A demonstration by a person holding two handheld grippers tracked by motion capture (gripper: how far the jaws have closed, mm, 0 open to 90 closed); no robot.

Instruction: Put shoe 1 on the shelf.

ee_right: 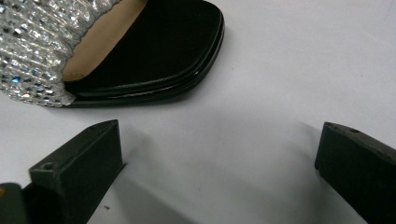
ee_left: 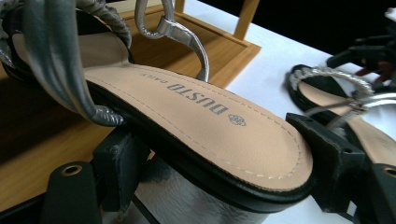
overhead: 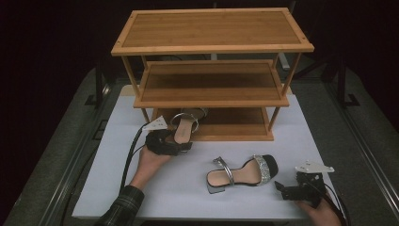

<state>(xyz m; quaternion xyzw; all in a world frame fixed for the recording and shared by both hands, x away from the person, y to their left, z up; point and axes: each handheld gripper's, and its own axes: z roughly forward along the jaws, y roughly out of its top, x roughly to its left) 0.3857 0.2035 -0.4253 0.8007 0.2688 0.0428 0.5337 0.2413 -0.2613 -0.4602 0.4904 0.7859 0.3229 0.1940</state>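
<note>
Insole print "DUSTO DAILY" on sandal (ee_left: 201,126) clamped in left tool (overhead: 175,143); right tool (ee_right: 219,172) wide.

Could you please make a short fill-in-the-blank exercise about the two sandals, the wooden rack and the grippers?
1. The left gripper holds a sandal at the rack's ____ shelf.
2. The other sandal lies on the white ____.
3. The right gripper has its jaws ____, with nothing between them.
4. The rack has ____ shelves.

Missing words: bottom; table; open; three
</note>
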